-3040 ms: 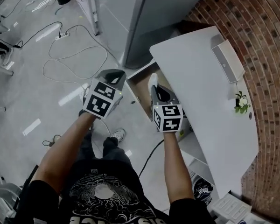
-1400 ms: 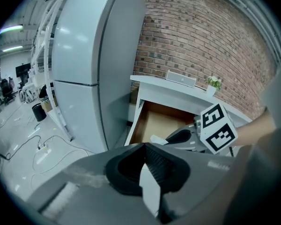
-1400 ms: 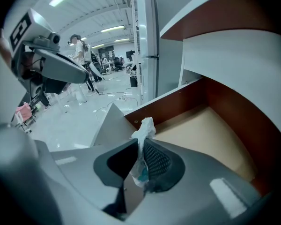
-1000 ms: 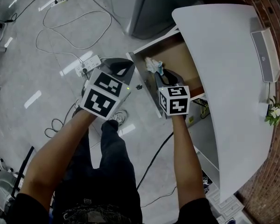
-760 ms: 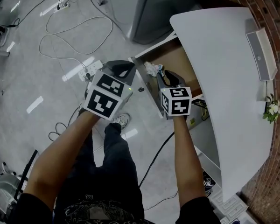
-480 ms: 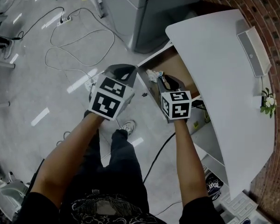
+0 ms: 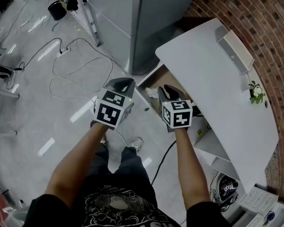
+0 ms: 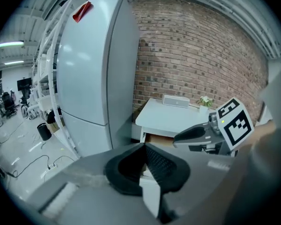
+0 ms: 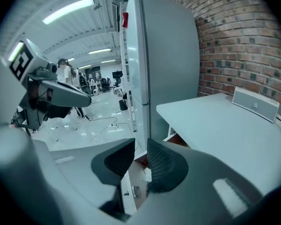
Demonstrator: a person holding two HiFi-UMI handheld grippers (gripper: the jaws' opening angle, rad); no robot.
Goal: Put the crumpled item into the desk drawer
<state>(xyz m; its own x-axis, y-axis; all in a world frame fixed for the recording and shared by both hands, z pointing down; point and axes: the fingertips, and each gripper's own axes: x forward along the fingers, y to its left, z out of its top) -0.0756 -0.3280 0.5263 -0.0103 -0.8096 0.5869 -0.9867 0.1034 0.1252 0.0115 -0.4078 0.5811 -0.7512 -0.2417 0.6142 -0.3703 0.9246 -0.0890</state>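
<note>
The white crumpled item lies inside the open desk drawer, under the white desk. My right gripper hovers just right of it, above the drawer. Its jaws are closing, still apart, with nothing between them. Through that gap I see the drawer front. My left gripper hangs left of the drawer over the floor, with its pads meeting at the tips and nothing held.
A tall grey refrigerator stands just beyond the drawer. Cables loop over the floor on the left. A grey speaker and a small flower pot sit on the desk by the brick wall.
My right gripper has lifted back from the crumpled item, which stays in the drawer, and its jaws have narrowed. Both grippers now sit higher above the drawer.
</note>
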